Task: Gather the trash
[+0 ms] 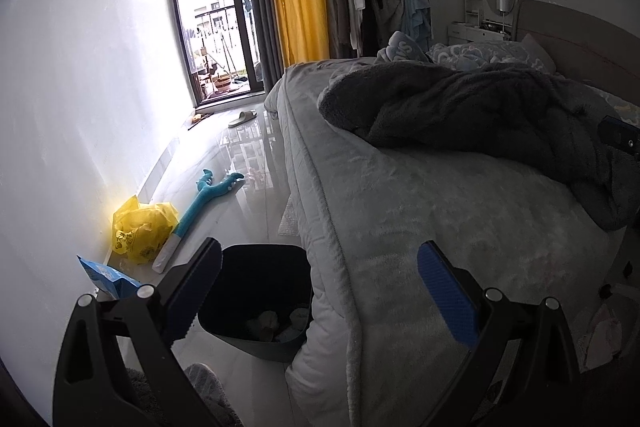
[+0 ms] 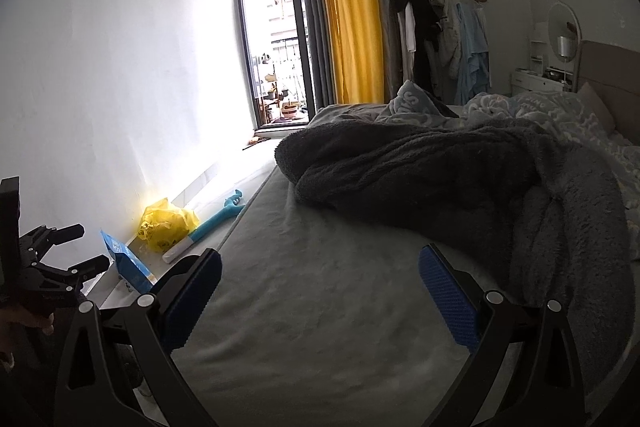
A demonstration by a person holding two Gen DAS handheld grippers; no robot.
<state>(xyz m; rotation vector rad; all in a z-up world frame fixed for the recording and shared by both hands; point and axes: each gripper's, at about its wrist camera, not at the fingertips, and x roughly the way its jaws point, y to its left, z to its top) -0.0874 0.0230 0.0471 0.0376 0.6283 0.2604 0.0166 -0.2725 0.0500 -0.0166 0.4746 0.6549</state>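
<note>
Glossy pale floor tiles (image 1: 240, 163) run along the white wall on my left, where a crumpled yellow plastic bag (image 1: 142, 227) lies against the skirting, a blue packet (image 1: 106, 275) just beside it and a teal plush toy (image 1: 200, 211) slanting past. My left gripper (image 1: 318, 291) hangs with jaws wide apart and empty above a dark trash bin (image 1: 256, 303) holding a few pale crumpled scraps, tucked against the bed (image 1: 400, 227). My right gripper (image 2: 320, 297), jaws likewise spread, hovers over the grey bedcover near a dark fleece blanket (image 2: 440, 179).
</note>
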